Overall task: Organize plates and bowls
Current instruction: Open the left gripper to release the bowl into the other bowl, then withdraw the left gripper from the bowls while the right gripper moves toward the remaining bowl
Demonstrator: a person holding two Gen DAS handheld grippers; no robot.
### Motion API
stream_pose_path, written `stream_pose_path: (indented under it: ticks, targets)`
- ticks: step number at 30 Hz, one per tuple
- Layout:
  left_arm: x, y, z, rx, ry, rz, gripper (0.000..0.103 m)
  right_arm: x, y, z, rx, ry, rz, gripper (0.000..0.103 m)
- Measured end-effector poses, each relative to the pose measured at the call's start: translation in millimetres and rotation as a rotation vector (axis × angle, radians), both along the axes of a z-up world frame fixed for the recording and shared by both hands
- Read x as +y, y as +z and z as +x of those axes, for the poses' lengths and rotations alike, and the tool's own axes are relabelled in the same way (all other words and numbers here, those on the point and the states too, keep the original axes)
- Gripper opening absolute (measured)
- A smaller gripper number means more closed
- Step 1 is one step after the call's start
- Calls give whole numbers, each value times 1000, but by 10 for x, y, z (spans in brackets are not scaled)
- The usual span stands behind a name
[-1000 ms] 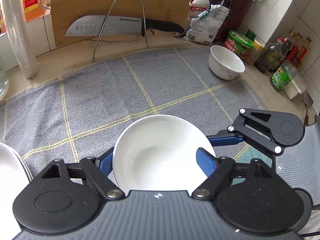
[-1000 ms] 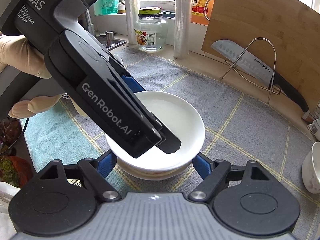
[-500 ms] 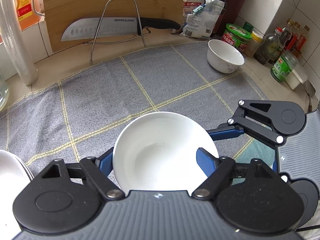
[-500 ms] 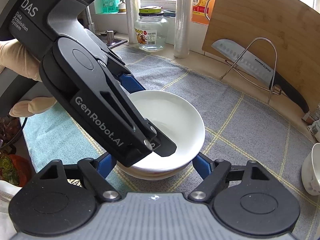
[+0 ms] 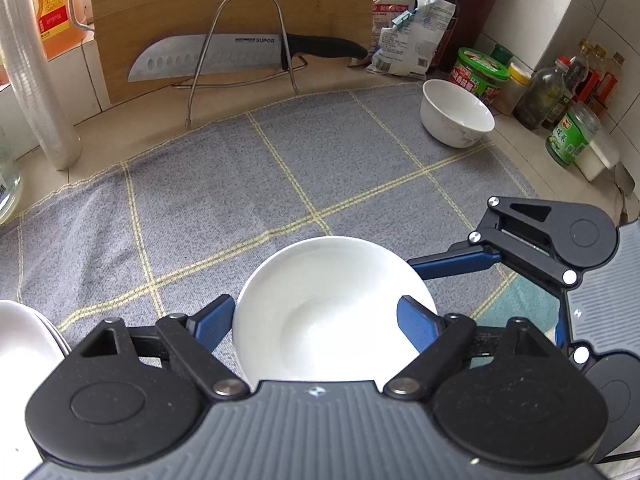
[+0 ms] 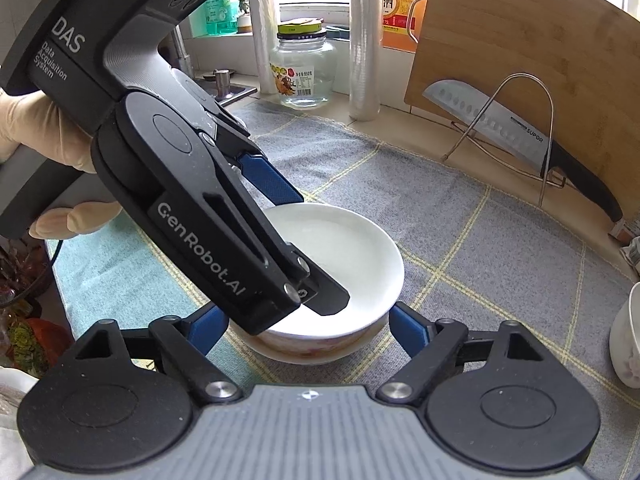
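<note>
A white bowl (image 5: 332, 312) with a pink pattern on its outside sits on the grey checked cloth (image 5: 280, 168), also in the right wrist view (image 6: 344, 264). My left gripper (image 5: 316, 320) stands open with its blue fingers on either side of the bowl. My right gripper (image 6: 308, 324) is open too, its fingers flanking the bowl from the near side. A second white bowl (image 5: 456, 118) stands at the cloth's far right. A stack of white plates (image 5: 24, 340) shows at the left edge.
A knife (image 5: 240, 56) rests on a wire stand against a wooden cutting board (image 5: 224, 0) at the back. Jars and bottles (image 5: 560, 96) line the right wall. A glass jar (image 6: 302, 68) and plastic rolls stand by the window.
The left gripper has risen and tilted a little above the bowl; the view has shifted slightly. Both grippers stay open around the bowl, which has not moved.
</note>
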State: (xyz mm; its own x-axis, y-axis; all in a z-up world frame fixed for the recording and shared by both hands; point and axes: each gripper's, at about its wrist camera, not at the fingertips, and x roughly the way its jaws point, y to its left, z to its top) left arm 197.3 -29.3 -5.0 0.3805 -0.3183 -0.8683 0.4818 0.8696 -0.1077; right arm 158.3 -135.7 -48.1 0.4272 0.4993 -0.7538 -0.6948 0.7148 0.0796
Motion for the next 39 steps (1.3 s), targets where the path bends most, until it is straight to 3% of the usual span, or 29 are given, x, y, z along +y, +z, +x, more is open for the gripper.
stream_pose_path:
  ticks: [2, 15, 22, 29, 32, 39]
  targets:
    - [27, 57, -11, -20, 9, -16, 88, -26, 23, -5, -9, -4, 19, 103]
    - [372, 243, -211, -159, 204, -125, 91, -168, 30, 41, -14, -78, 44, 103]
    - [409, 288, -453, -264, 256, -140, 92, -170, -12, -2, -1, -109, 34, 103]
    - [238, 285, -710, -409, 162, -45, 100, -208, 0, -86, 9, -184, 44, 103]
    - [173, 280, -759, -439, 94, -57, 101, -243, 25, -147, 4, -240, 38, 103]
    - [-11, 241, -799, -455, -25, -166, 101, -495, 81, -318, -17, -451, -23, 103]
